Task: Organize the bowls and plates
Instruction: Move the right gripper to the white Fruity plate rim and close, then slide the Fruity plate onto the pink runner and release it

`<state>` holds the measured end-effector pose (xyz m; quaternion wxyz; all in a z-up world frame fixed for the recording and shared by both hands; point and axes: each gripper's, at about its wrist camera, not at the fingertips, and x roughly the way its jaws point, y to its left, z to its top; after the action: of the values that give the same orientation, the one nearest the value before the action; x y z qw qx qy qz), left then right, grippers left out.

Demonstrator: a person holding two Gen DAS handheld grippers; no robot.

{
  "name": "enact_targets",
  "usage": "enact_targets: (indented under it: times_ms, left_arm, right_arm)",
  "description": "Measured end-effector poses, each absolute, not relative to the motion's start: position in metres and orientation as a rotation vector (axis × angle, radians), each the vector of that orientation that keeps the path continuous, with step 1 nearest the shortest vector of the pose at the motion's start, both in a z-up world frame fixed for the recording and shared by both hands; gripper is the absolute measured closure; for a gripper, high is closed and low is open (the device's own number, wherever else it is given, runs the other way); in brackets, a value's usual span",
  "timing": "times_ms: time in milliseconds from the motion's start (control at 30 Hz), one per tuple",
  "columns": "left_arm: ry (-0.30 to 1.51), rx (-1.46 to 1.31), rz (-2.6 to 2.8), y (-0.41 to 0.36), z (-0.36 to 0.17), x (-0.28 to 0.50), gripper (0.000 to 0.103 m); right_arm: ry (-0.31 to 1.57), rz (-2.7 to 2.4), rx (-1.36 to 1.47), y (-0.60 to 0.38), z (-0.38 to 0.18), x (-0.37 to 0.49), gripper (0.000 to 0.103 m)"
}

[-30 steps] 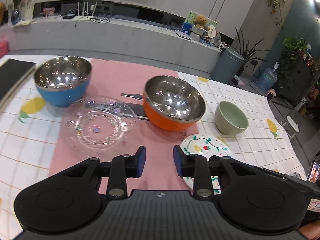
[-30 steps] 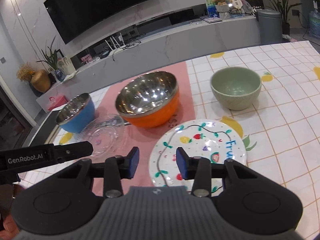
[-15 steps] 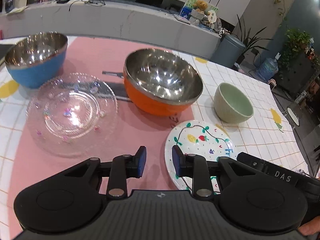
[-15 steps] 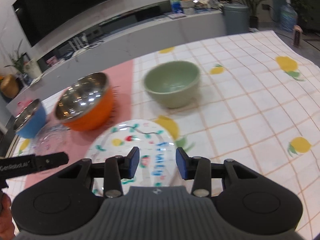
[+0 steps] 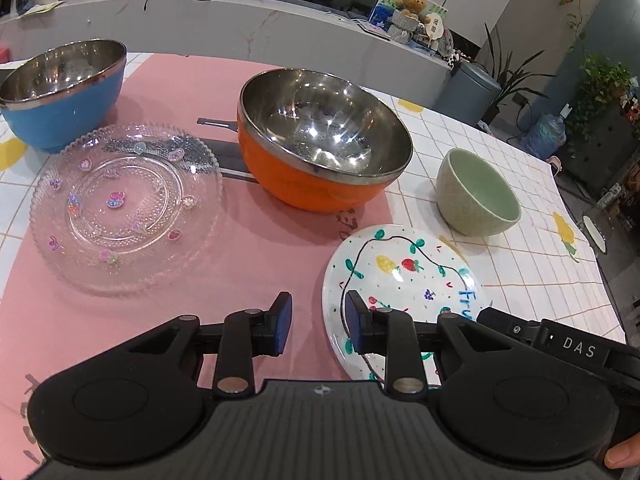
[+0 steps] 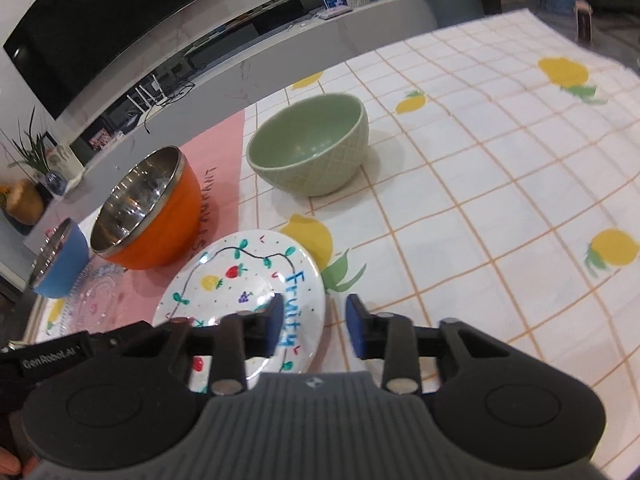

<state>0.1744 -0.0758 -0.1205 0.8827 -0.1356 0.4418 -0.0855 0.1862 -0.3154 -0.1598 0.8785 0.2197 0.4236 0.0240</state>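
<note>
Both grippers empty, jaws partly open. Left gripper (image 5: 314, 322) hovers at near-left edge of fruit plate (image 5: 404, 280); right gripper (image 6: 314, 326) at its right edge, one finger over the plate. Glass plate (image 5: 124, 208) lies apart on pink mat (image 5: 256, 264). Beyond: orange bowl (image 5: 324, 140), green bowl (image 6: 310, 146), blue bowl (image 5: 60, 92), all separate. Nothing stacked yet; looks like the task is barely begun, all plates and bowls left to group.

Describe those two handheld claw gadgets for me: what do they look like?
Both the left gripper and right gripper are matte black plastic with round side discs, a ribbed grey centre, silver pivot pins and blue fingertip pads. White lettering marks their sides.
</note>
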Motion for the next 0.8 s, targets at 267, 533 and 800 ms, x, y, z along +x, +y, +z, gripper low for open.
enact_targets:
  times_ms: [267,533,800]
  left_arm:
    - [0.940,-0.304,-0.198,-0.080,-0.128,0.179,0.070]
    - [0.925,-0.313,-0.207,-0.085,-0.130,0.177,0.079]
    - [0.930,-0.326,-0.200,-0.077,-0.120,0.168,0.080]
  right_arm:
    - [0.885,0.064,0.491,-0.315,-0.164,0.190,0.085]
    - [0.877,0.064,0.466,-0.315,-0.165,0.192,0.093]
    - [0.913,0.080,0.530,-0.318,-0.160,0.185,0.095]
